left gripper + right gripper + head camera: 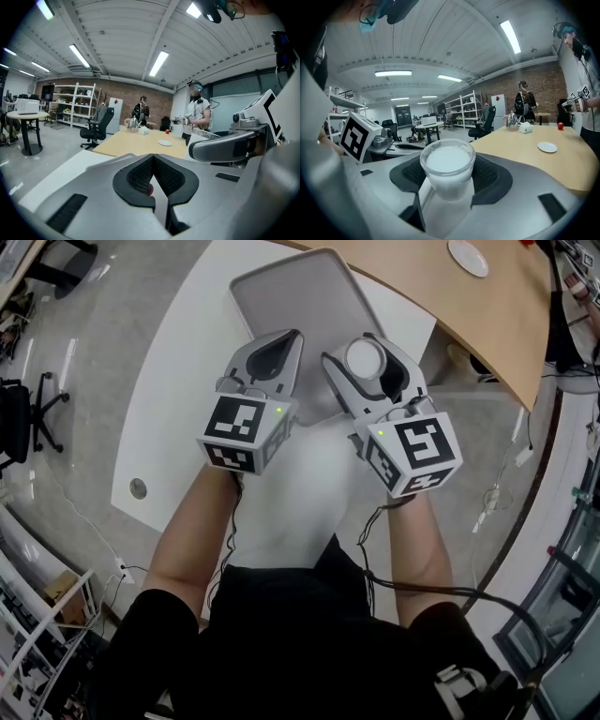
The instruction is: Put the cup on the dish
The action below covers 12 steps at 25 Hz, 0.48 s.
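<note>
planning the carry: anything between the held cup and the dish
Nothing in the way: head view shows only bare white table then wooden table between cup and dish.

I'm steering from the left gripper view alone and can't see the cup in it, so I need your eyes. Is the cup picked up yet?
Observer: Yes. The right gripper has its tongs shut on the cup, which stands upright between them.
Operator: What lies under it?
Observer: In the head view it appears to be over the near right part of a grey tray on the white table.
Operator: Where is the dish from there?
Observer: The dish lies on the wooden table beyond the tray, ahead and to the right of the cup.
</note>
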Each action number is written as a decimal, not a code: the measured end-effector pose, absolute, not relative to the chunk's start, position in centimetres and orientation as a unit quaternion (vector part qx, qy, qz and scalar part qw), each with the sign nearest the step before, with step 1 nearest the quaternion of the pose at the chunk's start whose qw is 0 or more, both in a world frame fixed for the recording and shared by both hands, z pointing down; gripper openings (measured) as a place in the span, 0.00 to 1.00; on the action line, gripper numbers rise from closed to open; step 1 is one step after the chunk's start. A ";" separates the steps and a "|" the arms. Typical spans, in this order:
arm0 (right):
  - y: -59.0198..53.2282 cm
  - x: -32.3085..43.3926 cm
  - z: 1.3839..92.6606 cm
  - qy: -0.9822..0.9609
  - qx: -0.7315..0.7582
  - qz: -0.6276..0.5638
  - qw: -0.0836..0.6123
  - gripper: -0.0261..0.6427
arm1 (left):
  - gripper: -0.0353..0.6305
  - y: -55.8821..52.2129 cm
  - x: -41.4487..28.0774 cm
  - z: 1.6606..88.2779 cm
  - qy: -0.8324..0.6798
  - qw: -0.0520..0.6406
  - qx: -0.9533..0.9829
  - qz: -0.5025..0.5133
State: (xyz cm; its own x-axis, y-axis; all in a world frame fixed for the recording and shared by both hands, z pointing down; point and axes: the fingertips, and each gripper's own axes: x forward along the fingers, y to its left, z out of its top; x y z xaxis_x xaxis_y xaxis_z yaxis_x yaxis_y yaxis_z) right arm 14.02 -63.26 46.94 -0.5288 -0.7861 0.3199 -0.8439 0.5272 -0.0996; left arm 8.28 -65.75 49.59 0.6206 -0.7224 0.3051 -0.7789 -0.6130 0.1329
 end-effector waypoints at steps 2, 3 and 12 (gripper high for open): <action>-64.0 14.3 47.6 -0.865 0.471 0.123 0.120 0.44 | 0.05 -66.5 8.7 50.1 -0.421 0.128 0.891 0.114; -64.2 14.4 48.0 -0.865 0.470 0.124 0.122 0.44 | 0.05 -66.8 8.8 50.4 -0.421 0.131 0.890 0.114; -66.2 14.3 51.4 -0.863 0.468 0.136 0.134 0.44 | 0.05 -68.6 9.3 53.6 -0.424 0.140 0.886 0.125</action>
State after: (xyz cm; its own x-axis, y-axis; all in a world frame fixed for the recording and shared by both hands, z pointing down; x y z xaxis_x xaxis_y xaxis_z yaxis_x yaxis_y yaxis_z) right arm 14.25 -66.16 51.36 -0.5262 -0.7714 0.3579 -0.8440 0.5250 -0.1092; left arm 9.34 -68.57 53.58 0.6087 -0.7165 0.3406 -0.7867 -0.6006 0.1426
